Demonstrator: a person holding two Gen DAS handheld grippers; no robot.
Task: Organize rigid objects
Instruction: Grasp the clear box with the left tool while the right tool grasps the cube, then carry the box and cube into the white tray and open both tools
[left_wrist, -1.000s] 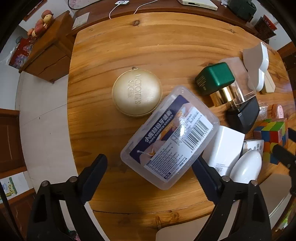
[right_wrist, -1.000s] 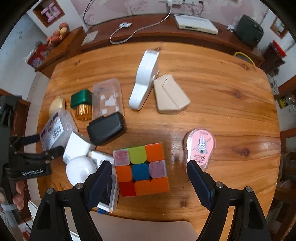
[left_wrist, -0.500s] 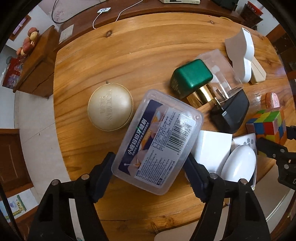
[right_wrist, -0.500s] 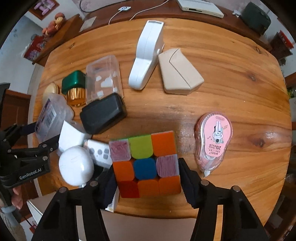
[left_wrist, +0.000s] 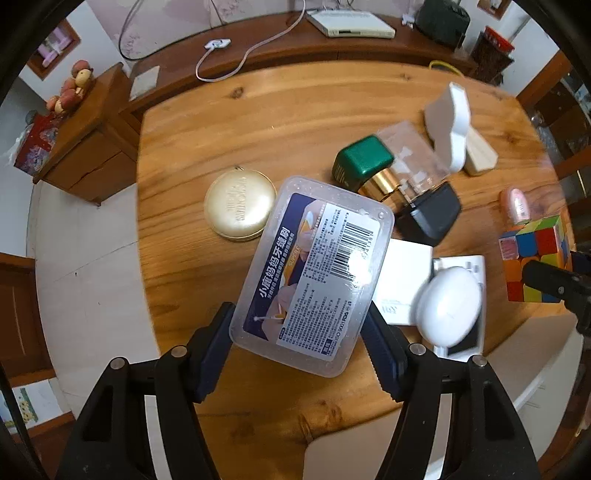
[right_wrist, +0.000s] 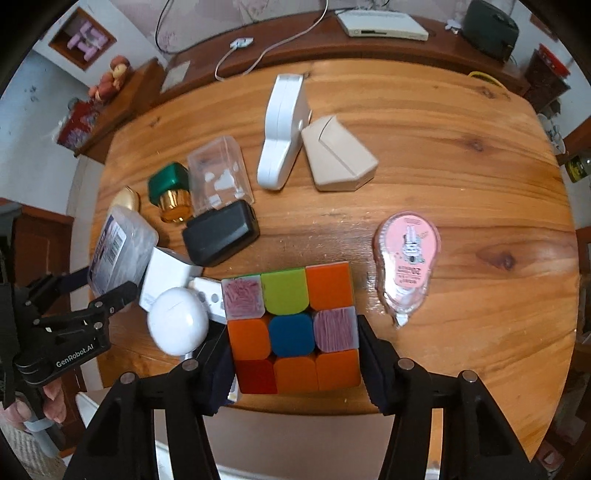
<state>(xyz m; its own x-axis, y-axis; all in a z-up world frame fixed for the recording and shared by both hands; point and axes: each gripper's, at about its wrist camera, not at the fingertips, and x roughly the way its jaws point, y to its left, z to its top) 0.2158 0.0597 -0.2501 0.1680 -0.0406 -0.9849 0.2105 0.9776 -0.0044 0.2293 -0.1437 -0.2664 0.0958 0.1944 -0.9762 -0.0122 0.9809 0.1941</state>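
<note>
My left gripper (left_wrist: 299, 347) is shut on a clear plastic box with a blue and white label (left_wrist: 314, 273), held tilted above the wooden table (left_wrist: 258, 122); the box also shows in the right wrist view (right_wrist: 118, 251). My right gripper (right_wrist: 295, 365) is shut on a colourful puzzle cube (right_wrist: 291, 325), which also shows in the left wrist view (left_wrist: 535, 254). The cube looks slightly lifted near the table's front edge.
On the table lie a gold round tin (left_wrist: 240, 208), a green-capped gold bottle (right_wrist: 170, 192), a clear case (right_wrist: 219, 173), a black block (right_wrist: 221, 238), white boxes (right_wrist: 164, 277), a white oval case (right_wrist: 177, 325), a white device (right_wrist: 282, 129), a beige wedge (right_wrist: 336, 155) and a pink tape dispenser (right_wrist: 406, 258).
Both grippers closed in: the left on the clear labelled box, the right on the puzzle cube. Both objects now sit between the fingers and appear raised.
</note>
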